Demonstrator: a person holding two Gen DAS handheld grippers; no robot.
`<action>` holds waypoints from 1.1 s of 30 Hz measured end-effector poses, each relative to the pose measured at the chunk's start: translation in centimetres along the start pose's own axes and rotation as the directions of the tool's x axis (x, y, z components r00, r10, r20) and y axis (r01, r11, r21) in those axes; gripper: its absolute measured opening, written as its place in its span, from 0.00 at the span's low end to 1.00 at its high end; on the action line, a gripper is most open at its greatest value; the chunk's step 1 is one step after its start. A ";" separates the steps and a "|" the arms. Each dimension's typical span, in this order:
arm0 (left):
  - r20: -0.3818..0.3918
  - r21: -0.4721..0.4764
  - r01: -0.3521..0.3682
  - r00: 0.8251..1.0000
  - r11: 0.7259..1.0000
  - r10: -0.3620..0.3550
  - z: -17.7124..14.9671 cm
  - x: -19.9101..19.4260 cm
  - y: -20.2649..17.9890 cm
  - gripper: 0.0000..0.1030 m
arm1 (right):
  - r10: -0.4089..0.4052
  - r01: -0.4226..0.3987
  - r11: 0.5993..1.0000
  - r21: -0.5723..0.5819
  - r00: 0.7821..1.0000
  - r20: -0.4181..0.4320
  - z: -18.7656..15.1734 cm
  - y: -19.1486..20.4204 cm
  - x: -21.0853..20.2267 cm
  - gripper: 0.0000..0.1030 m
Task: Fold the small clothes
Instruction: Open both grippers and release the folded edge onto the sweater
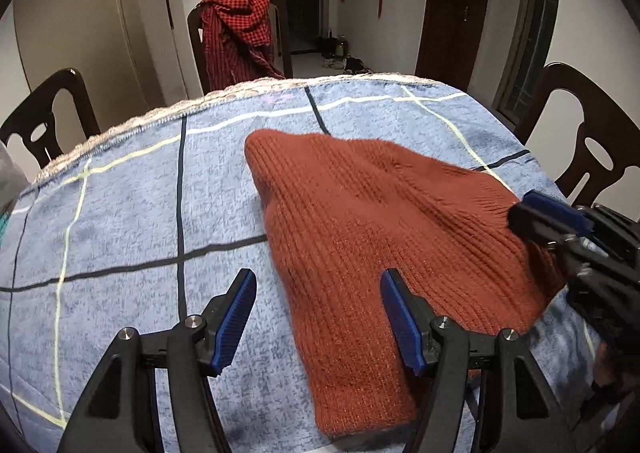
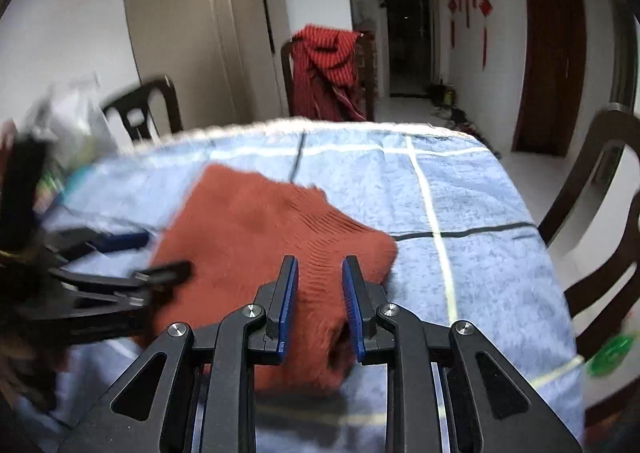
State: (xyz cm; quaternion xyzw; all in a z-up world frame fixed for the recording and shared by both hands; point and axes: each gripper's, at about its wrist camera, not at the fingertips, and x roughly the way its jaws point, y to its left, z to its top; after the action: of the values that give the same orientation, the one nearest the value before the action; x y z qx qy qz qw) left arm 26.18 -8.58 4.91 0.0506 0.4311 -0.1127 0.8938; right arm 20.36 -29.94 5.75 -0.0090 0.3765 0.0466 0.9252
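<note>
A blue checked cloth (image 1: pixel 120 213) covered the desk; on it lay the rust knit garment (image 1: pixel 360 221). The left tool (image 1: pixel 318 307) stood wide apart, straddling its near edge; the right tool (image 2: pixel 320 293) pinched a raised fold.

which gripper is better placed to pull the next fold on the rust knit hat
Right. The right gripper has its jaws around the rust knit hat edge; the left gripper is open, holding nothing.
</note>
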 end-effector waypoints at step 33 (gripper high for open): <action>0.076 0.013 0.014 0.997 1.000 -0.015 -2.5 -0.6 1.4 0.72 | 0.061 -0.059 0.997 0.046 0.997 -0.043 -2.2 -1.7 1.0 0.31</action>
State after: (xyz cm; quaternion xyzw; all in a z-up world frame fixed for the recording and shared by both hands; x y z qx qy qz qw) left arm 24.27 -6.70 3.80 0.0486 0.3962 -0.1235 0.9085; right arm 19.68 -31.64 3.43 0.0219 0.3981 0.0655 0.9147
